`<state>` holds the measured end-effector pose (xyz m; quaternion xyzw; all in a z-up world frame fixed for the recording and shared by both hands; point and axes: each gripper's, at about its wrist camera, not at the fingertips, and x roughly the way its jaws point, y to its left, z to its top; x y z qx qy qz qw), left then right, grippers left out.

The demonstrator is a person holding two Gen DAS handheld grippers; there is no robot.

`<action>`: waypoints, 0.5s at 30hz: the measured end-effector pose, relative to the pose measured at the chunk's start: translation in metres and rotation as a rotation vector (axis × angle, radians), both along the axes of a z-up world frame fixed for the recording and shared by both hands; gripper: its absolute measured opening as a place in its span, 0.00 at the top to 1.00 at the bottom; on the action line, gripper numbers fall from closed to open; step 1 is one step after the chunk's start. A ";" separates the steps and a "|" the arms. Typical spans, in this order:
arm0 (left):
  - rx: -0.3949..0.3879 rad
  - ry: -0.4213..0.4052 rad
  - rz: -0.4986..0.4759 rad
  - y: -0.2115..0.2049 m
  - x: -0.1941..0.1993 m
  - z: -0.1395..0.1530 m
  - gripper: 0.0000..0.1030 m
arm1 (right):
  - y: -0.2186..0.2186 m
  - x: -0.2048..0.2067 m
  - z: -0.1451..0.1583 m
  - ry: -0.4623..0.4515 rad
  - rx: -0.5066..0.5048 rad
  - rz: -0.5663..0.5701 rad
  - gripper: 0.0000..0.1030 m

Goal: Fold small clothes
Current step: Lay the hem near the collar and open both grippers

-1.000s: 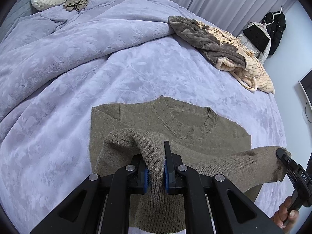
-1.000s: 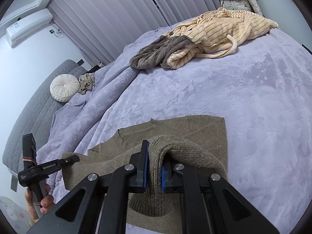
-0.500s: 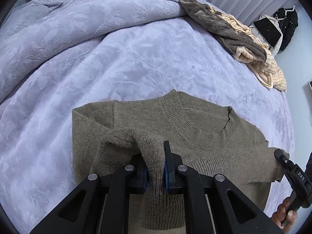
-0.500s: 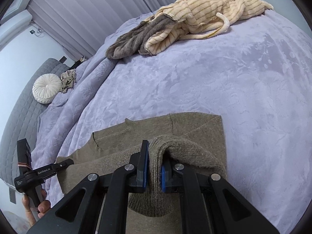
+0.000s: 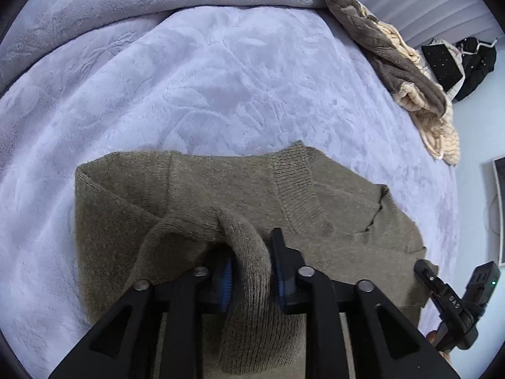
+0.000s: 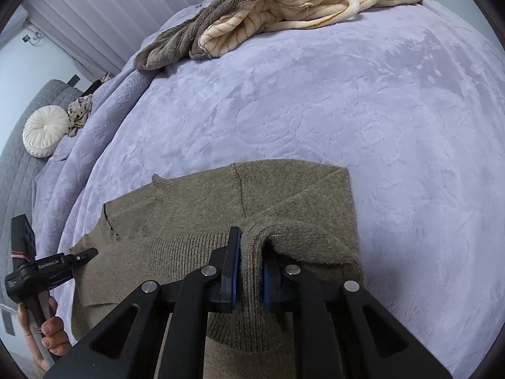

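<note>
On lilac blanket: olive sweater hem folded toward 12 o'clock; left gripper opening, fabric loose between; right gripper opening, pads touching knit.

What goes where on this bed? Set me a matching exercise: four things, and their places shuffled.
Things:
1. brown sweater
2. round white cushion
3. cream striped garment
4. black garment

Places:
a. heaped with a grey-brown fleece at the bed's far edge
b. off the bed, by the wall
c. on the lilac blanket, nearest the cameras
d. by the grey quilted headboard

Pairs: 1-c, 2-d, 3-a, 4-b
</note>
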<state>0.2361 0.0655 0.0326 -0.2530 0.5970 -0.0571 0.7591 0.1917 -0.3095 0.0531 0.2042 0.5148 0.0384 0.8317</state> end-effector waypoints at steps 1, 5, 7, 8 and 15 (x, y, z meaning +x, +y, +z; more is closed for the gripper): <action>-0.032 -0.009 0.003 0.002 -0.003 0.003 0.51 | -0.002 0.000 0.000 0.003 0.019 0.000 0.79; -0.109 -0.107 0.053 0.015 -0.024 0.033 0.08 | -0.009 -0.012 0.015 -0.048 0.090 0.017 0.28; -0.165 -0.128 0.037 0.020 -0.034 0.041 0.08 | -0.010 -0.023 0.025 -0.092 0.079 0.015 0.25; -0.183 -0.135 0.030 0.023 -0.040 0.043 0.08 | -0.010 -0.027 0.028 -0.100 0.074 0.021 0.25; -0.129 -0.152 -0.109 0.015 -0.090 0.026 0.08 | -0.005 -0.065 0.036 -0.143 0.030 0.128 0.25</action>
